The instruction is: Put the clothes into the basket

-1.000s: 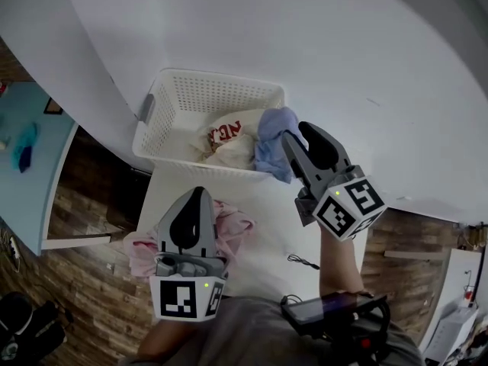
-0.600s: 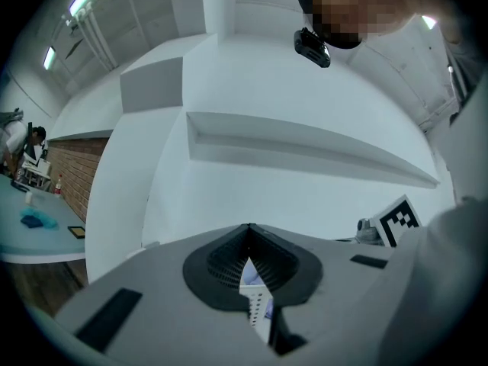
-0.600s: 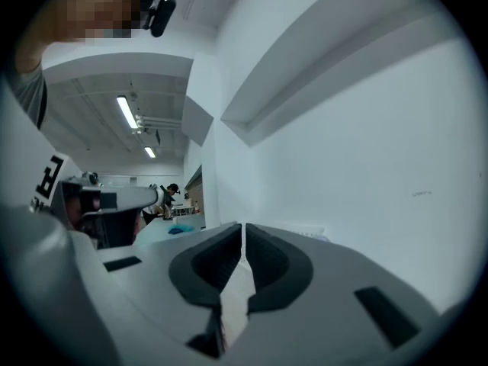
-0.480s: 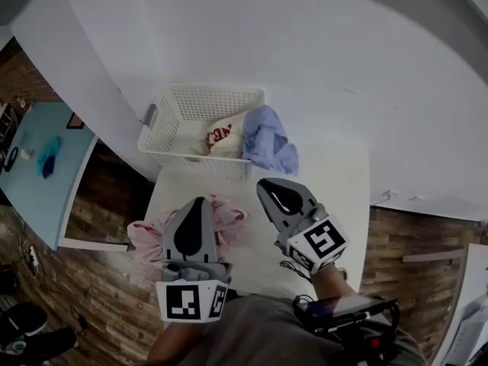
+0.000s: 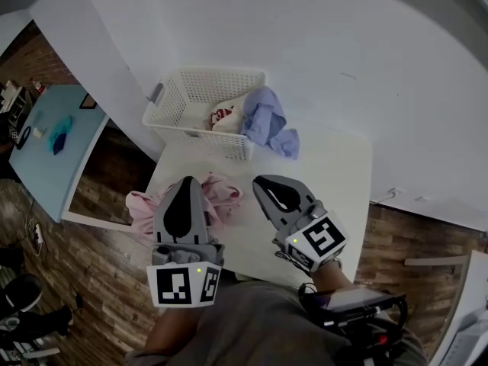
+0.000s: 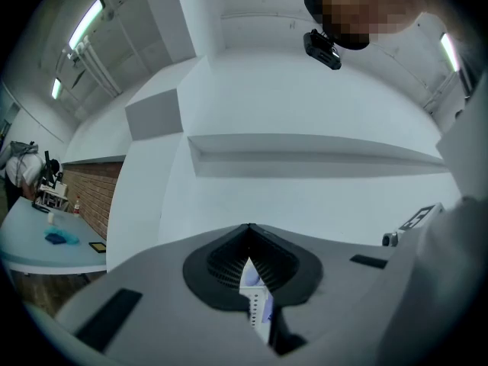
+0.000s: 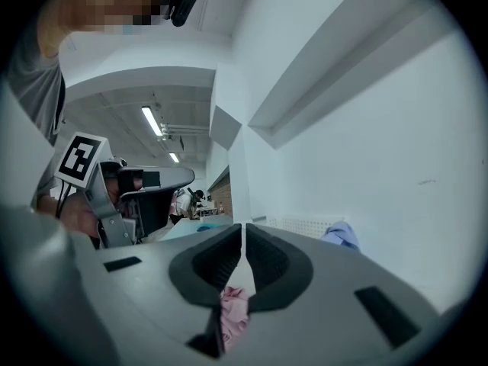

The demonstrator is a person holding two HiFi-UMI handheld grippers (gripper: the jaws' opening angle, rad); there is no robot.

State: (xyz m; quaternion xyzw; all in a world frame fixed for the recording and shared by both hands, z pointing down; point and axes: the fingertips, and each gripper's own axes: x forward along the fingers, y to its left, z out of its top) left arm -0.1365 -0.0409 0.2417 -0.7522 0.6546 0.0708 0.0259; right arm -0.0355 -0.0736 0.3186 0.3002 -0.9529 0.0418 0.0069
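The right gripper (image 5: pixel 265 183) had pulled back from the basket (image 5: pixel 174 96) at the table's (image 5: pixel 335 175) far left corner, its jaws closed and empty. The blue garment (image 5: pixel 264 120) hung over the basket's right rim, only partly in. The left gripper (image 5: pixel 185 183), also closed and empty, hovered over the pink garment (image 5: pixel 223 193) at the left edge, probably next.

My head view looks dim and grey, its lines bowing toward dark corners. The left gripper view and right gripper view are fisheye circles ringed in black. Ceiling tubes (image 6: pixel 86 25) glow at ten and two o'clock on the left; near surfaces blur softly.
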